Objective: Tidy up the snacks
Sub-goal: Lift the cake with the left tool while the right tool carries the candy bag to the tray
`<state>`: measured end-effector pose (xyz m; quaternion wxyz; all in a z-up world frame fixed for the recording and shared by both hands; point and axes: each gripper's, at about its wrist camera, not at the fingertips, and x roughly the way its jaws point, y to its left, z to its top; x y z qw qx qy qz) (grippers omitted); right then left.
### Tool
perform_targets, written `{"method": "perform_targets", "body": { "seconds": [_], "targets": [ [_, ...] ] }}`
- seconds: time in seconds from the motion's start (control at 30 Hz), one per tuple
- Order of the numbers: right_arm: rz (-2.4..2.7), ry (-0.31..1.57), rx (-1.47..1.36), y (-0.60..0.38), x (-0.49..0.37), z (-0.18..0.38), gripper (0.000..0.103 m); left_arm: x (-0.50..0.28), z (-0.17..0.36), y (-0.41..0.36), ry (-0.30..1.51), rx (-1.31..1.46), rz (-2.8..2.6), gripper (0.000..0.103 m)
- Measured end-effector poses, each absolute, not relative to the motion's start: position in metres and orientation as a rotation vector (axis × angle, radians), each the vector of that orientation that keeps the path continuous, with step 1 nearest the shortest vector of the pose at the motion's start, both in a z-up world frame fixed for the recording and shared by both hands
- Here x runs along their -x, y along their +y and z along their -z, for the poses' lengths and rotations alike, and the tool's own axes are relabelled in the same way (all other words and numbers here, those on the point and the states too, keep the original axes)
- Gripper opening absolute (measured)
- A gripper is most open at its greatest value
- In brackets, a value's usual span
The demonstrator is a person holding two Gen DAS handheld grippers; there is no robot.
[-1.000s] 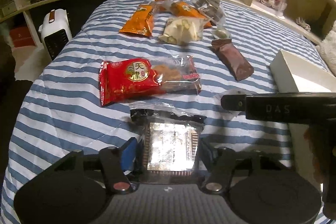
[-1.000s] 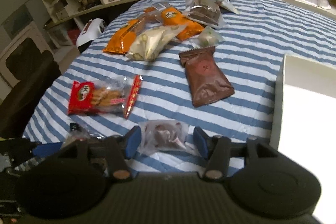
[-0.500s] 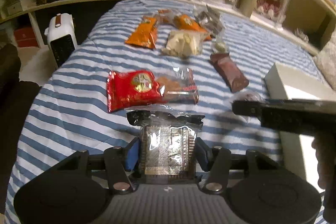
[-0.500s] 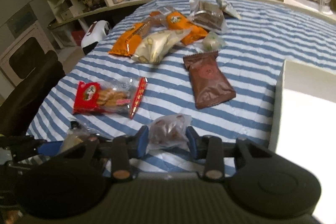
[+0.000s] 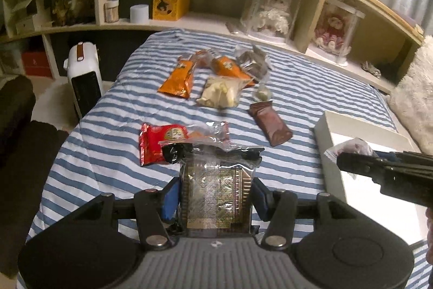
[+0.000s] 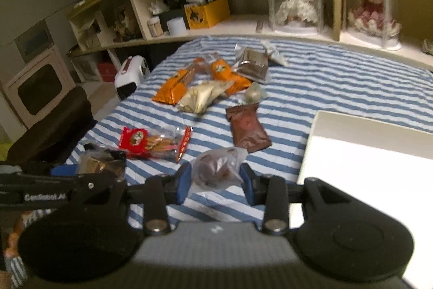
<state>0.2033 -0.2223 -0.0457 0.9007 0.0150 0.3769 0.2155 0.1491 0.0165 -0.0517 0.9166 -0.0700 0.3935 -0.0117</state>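
The left gripper (image 5: 216,197) held a clear packet of biscuits (image 5: 216,197) tight between its two blue pads, with the packet's crinkly top sticking out past the tips. The packet hung above the striped bed cover (image 5: 108,126), just in front of the red snack bag (image 5: 159,144). Its jaws had just been closing on the packet.

The right gripper (image 6: 215,182) pinched a small clear bag of brown treats (image 6: 216,167) between its pads. Those jaws had just been closing too, with the bag between them. The small bag sat up off the cover, near the brown packet (image 6: 247,130) and just left of the white box (image 6: 365,167).

The left view showed the small bag's top poking over the white box's edge. The right view showed the treats inside it, and also the two orange bags (image 6: 176,88) and the pale bag (image 6: 201,99) farther back.
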Motion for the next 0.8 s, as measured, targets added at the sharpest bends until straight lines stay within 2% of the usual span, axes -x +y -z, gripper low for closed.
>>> {"method": "perform_targets", "body": {
  "seconds": [0.47,0.8],
  "targets": [
    [-0.339,0.723,-0.06,-0.302,-0.152,0.011,0.045,-0.128,0.019,-0.071,0.75,0.102,0.138,0.056],
    [-0.241,0.705,-0.085,-0.38,-0.123,0.004,0.045,-0.127,0.022,-0.153,0.743,0.081,0.23,0.056]
  ]
}}
